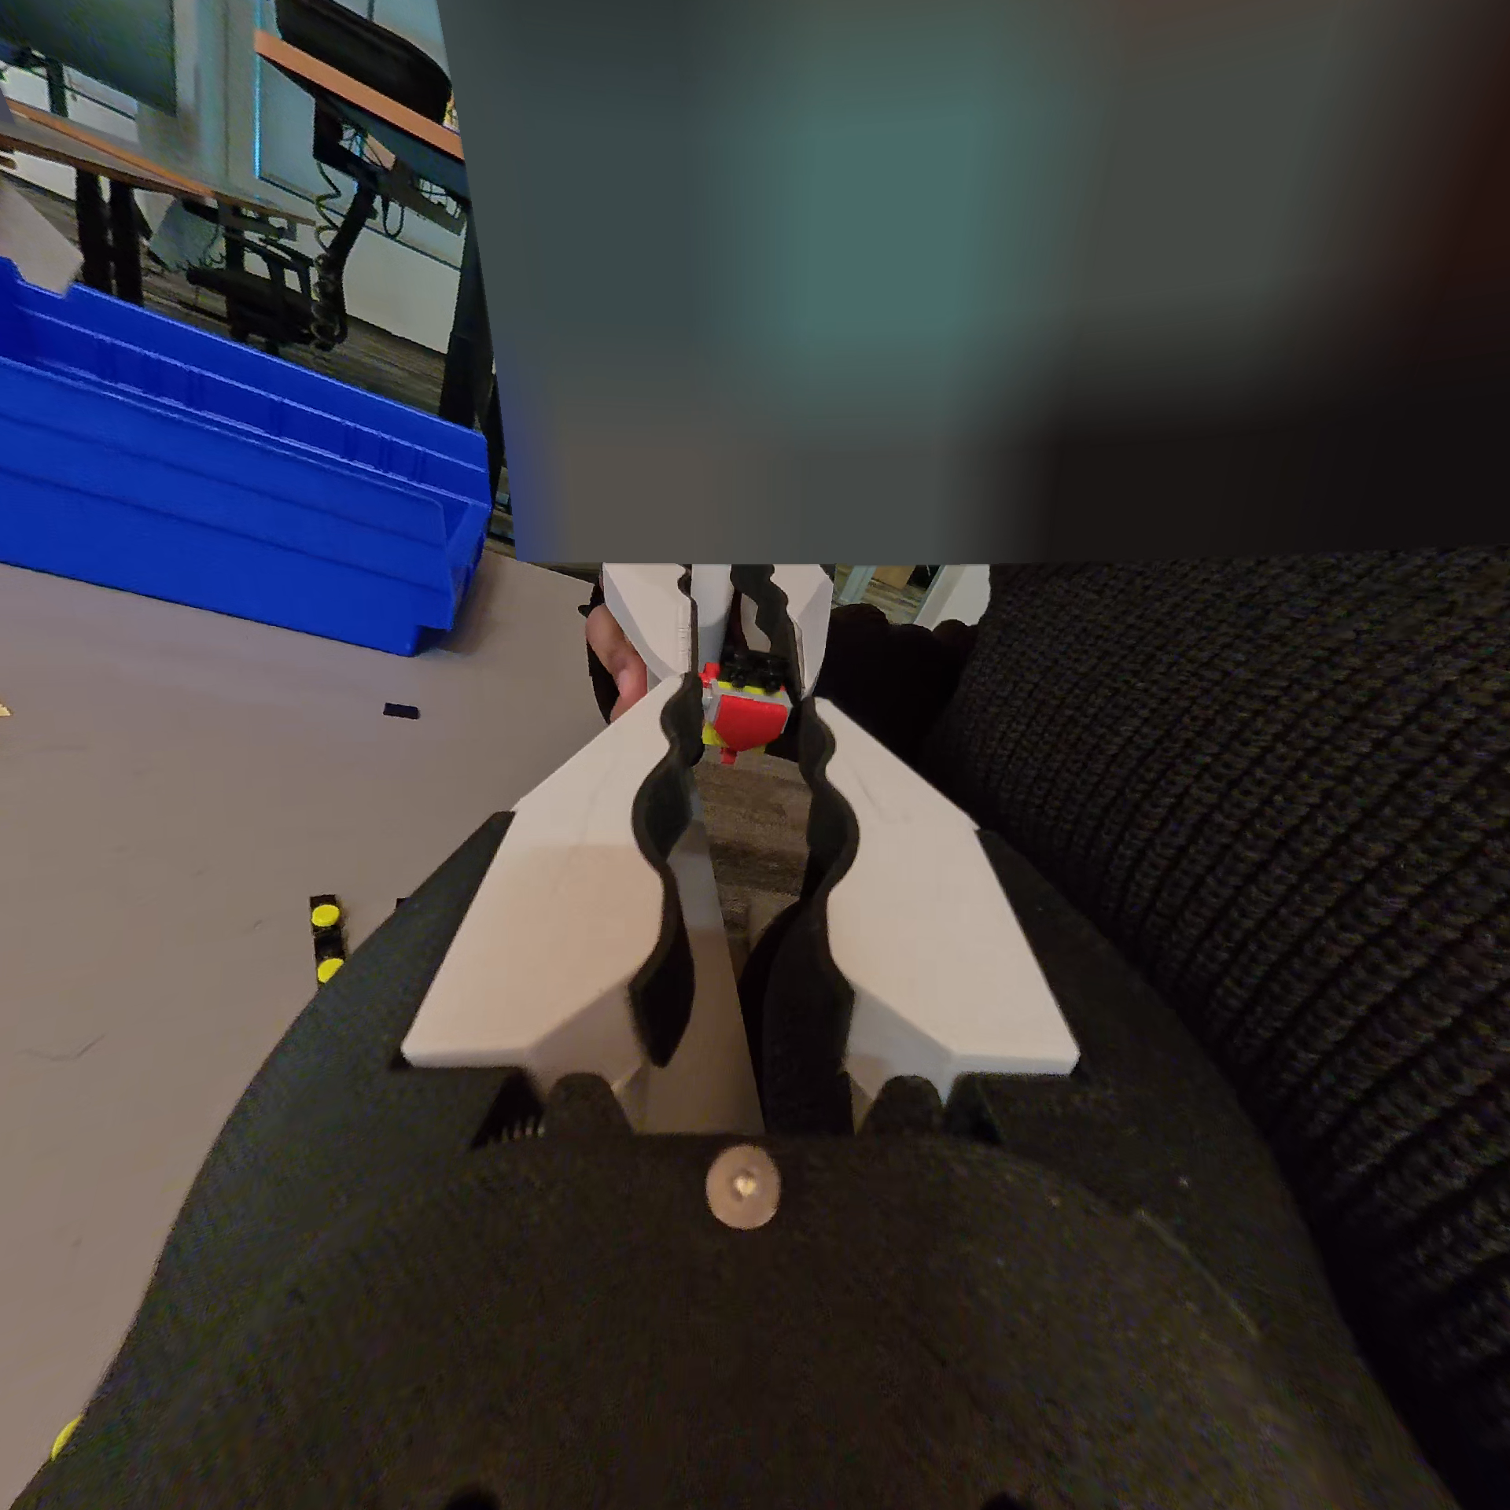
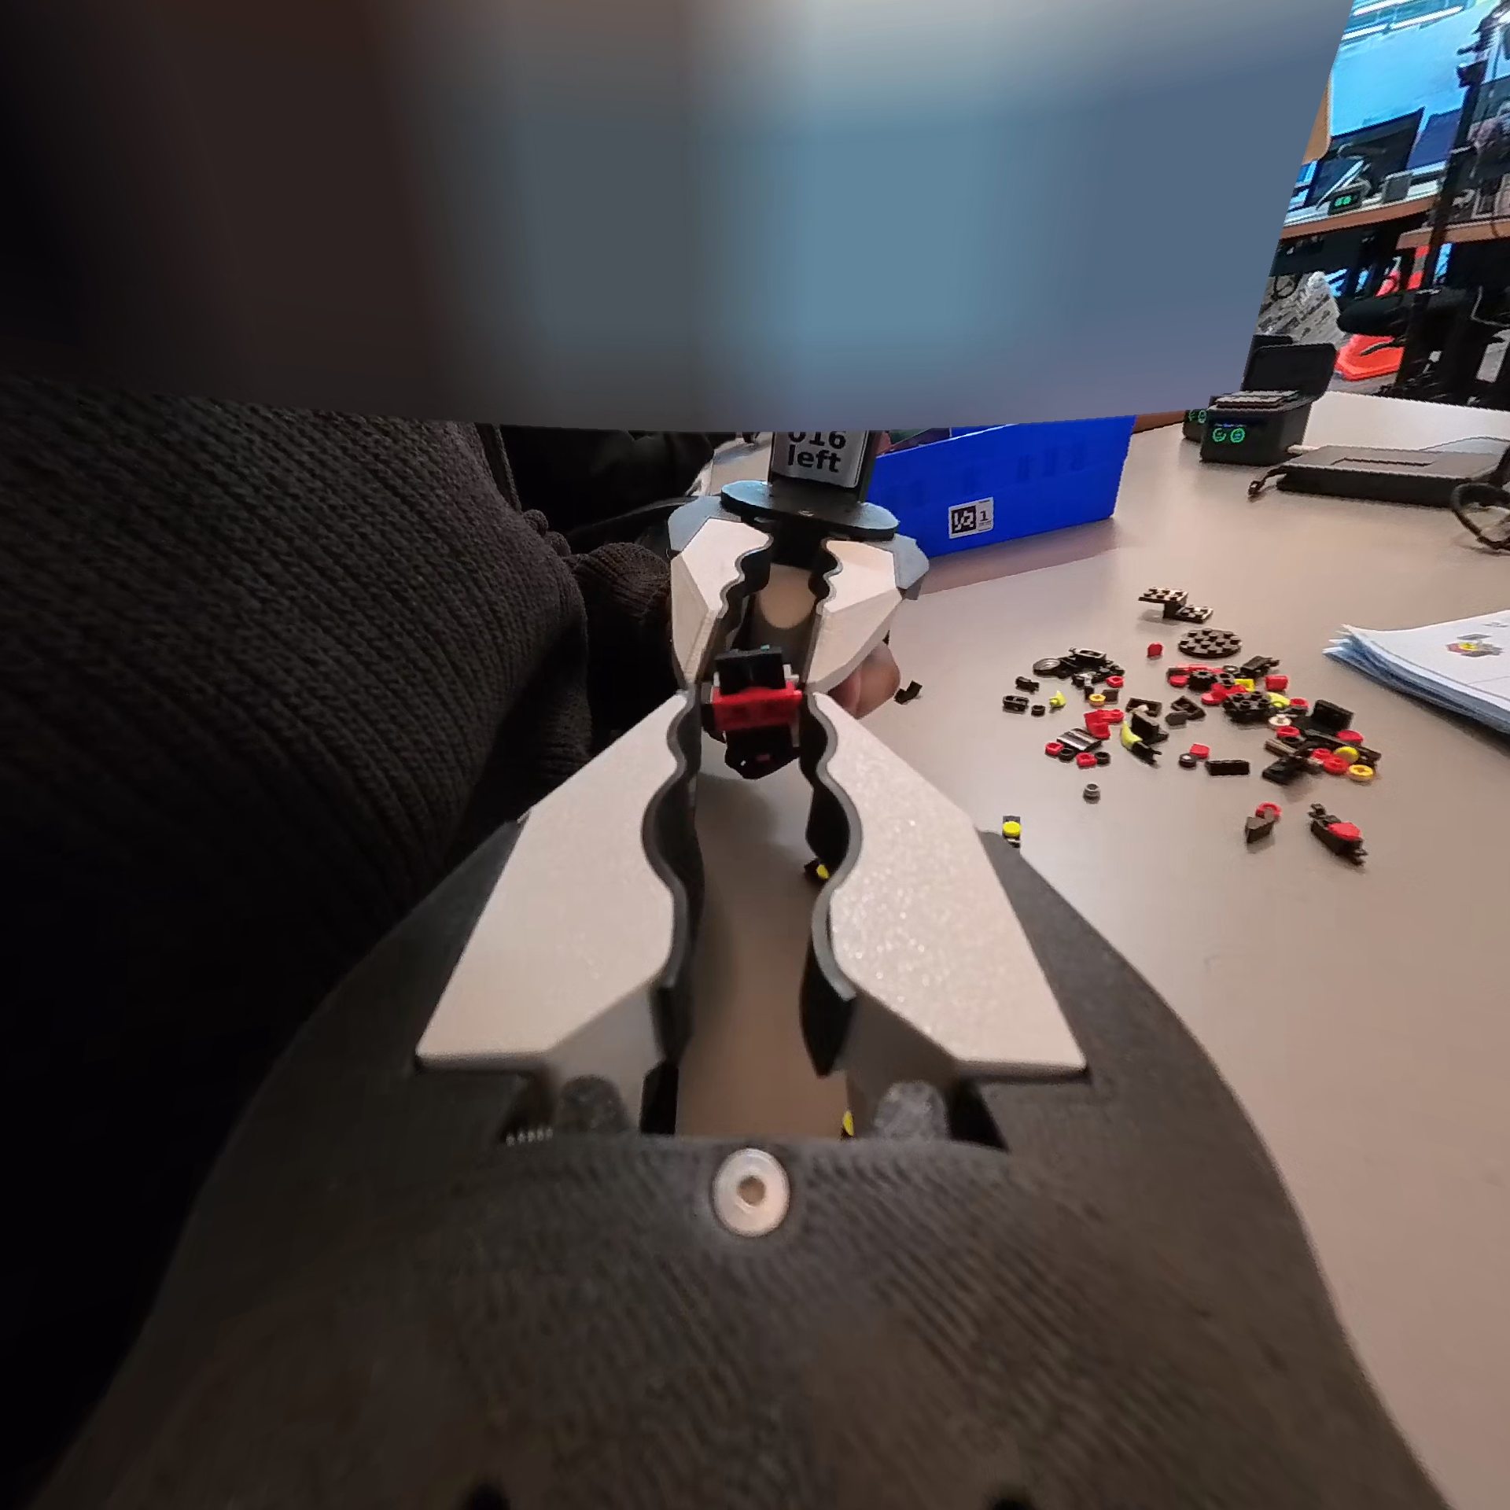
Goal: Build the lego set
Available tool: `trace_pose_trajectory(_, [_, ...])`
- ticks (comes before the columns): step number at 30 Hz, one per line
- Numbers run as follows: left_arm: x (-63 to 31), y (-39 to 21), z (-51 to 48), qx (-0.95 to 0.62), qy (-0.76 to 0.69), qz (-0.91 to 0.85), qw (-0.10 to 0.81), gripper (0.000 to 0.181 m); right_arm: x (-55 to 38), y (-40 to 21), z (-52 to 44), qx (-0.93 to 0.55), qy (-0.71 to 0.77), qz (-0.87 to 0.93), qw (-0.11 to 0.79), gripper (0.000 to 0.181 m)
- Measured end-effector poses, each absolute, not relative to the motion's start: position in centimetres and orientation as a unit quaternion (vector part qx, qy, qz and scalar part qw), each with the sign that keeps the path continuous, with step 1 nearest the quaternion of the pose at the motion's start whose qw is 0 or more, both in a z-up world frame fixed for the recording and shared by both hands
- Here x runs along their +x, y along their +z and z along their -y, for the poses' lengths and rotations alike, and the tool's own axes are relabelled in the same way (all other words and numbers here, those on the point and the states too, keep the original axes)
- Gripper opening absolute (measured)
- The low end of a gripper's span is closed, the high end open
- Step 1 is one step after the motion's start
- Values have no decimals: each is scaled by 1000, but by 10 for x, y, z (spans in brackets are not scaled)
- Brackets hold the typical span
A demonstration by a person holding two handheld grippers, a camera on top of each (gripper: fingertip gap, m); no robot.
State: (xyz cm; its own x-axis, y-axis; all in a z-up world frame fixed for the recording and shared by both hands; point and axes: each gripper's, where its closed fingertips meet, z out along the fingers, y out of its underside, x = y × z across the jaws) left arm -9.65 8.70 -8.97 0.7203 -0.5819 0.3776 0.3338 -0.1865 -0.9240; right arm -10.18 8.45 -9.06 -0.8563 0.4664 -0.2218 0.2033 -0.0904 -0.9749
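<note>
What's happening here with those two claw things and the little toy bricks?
A person in a dark knit sleeve holds two hand grippers tip to tip above a grey table. The left gripper and right gripper both pinch one small red, black and yellow lego assembly between them, in mid-air. Loose lego pieces lie scattered on the table, with a blue bin behind and a paper booklet nearby.
</note>
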Motion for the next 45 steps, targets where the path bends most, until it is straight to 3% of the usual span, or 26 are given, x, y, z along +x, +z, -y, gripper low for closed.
trace_pose_trajectory(19, [-104,-94,-92,-685,-339,-73,641,21,-109,-96,-90,-275,695,660,82,22])
trace_pose_trajectory(25, [-127,-111,-103,-710,-344,14,614,21,-122,-95,-102,-290,671,662,169,31])
trace_pose_trajectory(31, [-147,-145,-116,-726,-377,157,553,21,-143,-124,-111,-314,537,725,295,39])
trace_pose_trajectory(35, [-154,-156,-120,-721,-378,206,543,20,-157,-139,-121,-365,471,731,332,44])
trace_pose_trajectory(38, [-161,-152,-119,-715,-361,217,558,21,-160,-145,-121,-402,474,719,311,46])
trace_pose_trajectory(45, [-160,-146,-120,-687,-387,235,568,21,-162,-152,-118,-447,485,702,268,31])
